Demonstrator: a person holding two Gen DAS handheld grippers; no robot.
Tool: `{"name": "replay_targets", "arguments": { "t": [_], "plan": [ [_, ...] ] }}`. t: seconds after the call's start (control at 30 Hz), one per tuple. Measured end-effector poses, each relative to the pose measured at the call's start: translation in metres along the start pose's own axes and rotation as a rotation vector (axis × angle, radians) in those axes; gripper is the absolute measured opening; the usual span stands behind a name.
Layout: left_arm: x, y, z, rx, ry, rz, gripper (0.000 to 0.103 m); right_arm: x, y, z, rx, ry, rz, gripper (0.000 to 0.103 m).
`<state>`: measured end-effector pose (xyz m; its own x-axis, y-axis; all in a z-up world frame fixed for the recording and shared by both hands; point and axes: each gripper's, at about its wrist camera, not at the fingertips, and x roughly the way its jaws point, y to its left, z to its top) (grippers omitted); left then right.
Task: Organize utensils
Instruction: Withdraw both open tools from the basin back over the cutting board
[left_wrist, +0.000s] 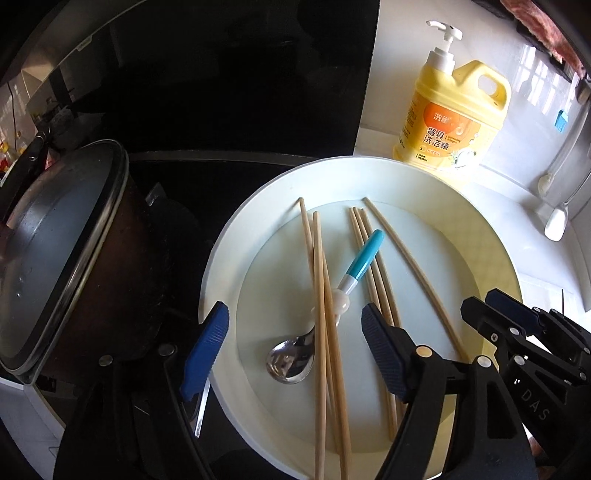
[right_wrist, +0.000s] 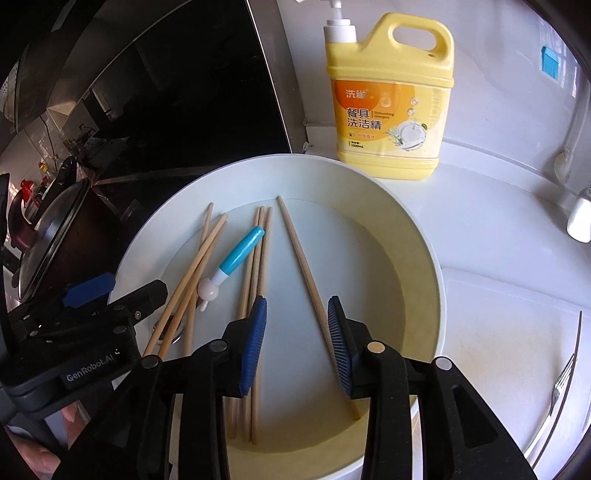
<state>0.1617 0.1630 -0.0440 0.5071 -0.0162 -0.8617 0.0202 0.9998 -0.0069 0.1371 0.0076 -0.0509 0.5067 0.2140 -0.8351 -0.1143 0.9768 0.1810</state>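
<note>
L gripper wide open, empty, over spoon | R gripper half open, empty, astride lone chopstick at 3 o'clock in bowl | risk: crossed chopsticks drag along w/ spoon, round stick rolls off pads

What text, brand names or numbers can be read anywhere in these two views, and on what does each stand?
"洗雀": brand, on the detergent bottle.
"餐具洗洁精": its label.
"Dishwashing Detergent": small print, barely legible.
"1000mL": bottom of the label.
"GenRobot.AI": on the left gripper body, seen from the right wrist.
"DAS": partial, on the right gripper body, seen from the left wrist.
Other label print: too small to read.
</note>
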Motion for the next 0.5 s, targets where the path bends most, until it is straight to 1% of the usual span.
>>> {"name": "replay_targets", "arguments": {
  "t": [0.13,0.27,0.4,0.5],
  "plan": [
    [-0.008,0.001,-0.004,0.007,-0.004,-0.004,0.077,-0.004,-0.001,-0.003,0.011,-0.002,-0.011,0.037],
    [-0.015,0.003,-0.006,0.011,-0.007,-0.012,0.08,-0.007,-0.002,-0.005,0.017,-0.011,-0.023,0.044],
    [-0.023,0.006,-0.007,0.019,-0.015,-0.017,0.082,-0.013,0.0,-0.009,0.02,-0.018,-0.034,0.048],
    [-0.03,0.007,-0.008,0.027,-0.027,-0.012,0.088,-0.018,0.001,-0.013,0.026,-0.027,-0.048,0.052]
  ]
}}
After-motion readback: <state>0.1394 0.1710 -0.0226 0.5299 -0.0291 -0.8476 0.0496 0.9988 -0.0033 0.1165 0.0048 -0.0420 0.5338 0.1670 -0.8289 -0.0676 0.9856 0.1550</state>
